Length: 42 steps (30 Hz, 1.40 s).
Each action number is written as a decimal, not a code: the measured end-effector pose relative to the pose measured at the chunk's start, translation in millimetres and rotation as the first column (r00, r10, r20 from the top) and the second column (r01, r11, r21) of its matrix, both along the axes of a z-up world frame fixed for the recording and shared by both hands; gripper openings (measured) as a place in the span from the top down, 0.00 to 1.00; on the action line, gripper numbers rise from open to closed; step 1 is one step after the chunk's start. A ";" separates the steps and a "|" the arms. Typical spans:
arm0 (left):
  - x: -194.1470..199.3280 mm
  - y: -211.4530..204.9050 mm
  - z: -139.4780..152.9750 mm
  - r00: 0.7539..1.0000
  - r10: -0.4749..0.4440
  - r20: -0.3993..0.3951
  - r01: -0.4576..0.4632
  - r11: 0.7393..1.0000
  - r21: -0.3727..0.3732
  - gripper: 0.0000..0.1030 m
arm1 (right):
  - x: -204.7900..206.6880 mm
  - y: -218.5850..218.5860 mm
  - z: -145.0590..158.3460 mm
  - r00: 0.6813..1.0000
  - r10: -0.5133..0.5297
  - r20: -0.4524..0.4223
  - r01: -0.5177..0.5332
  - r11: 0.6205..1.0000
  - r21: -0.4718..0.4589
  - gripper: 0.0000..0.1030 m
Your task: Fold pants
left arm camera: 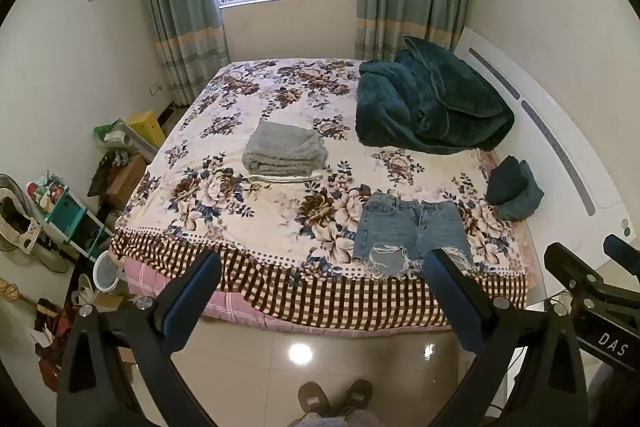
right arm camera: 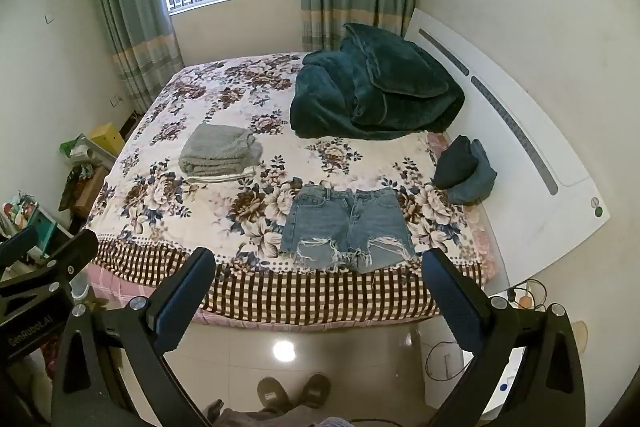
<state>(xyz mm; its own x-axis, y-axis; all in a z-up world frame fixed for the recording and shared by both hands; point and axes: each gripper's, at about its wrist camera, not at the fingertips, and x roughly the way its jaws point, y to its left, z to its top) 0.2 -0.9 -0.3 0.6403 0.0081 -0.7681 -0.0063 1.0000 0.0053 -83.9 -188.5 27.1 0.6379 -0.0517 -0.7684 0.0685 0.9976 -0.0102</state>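
Note:
A pair of ripped blue denim shorts [left arm camera: 408, 235] lies flat near the front edge of the bed, waistband away from me; it also shows in the right wrist view [right arm camera: 346, 229]. My left gripper [left arm camera: 322, 269] is open and empty, held above the floor in front of the bed, short of the shorts. My right gripper [right arm camera: 320, 267] is open and empty too, also in front of the bed edge. The right gripper's body shows at the right of the left wrist view [left arm camera: 592, 279].
The bed [left arm camera: 280, 99] has a floral cover. A folded grey towel stack [left arm camera: 284, 149] lies mid-bed. A dark green blanket heap [left arm camera: 432, 103] lies by the white headboard [left arm camera: 560, 147]. Two folded dark garments [left arm camera: 516, 189] sit right of the shorts. Clutter stands at the left wall [left arm camera: 60, 203].

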 end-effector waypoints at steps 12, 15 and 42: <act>0.0 0.2 0.2 1.000 -0.002 0.002 0.002 1.000 -0.003 0.00 | -1.4 3.4 3.0 1.000 0.000 0.000 0.000 1.000 0.001 0.00; -0.2 -0.2 0.2 1.000 -0.002 0.004 0.002 1.000 -0.003 0.00 | -3.1 3.9 3.4 1.000 0.000 0.000 0.000 1.000 0.001 0.00; 0.2 -0.1 -0.3 1.000 -0.001 0.009 0.001 1.000 -0.006 0.00 | -7.5 17.1 19.2 1.000 0.002 0.006 -0.002 1.000 0.003 0.00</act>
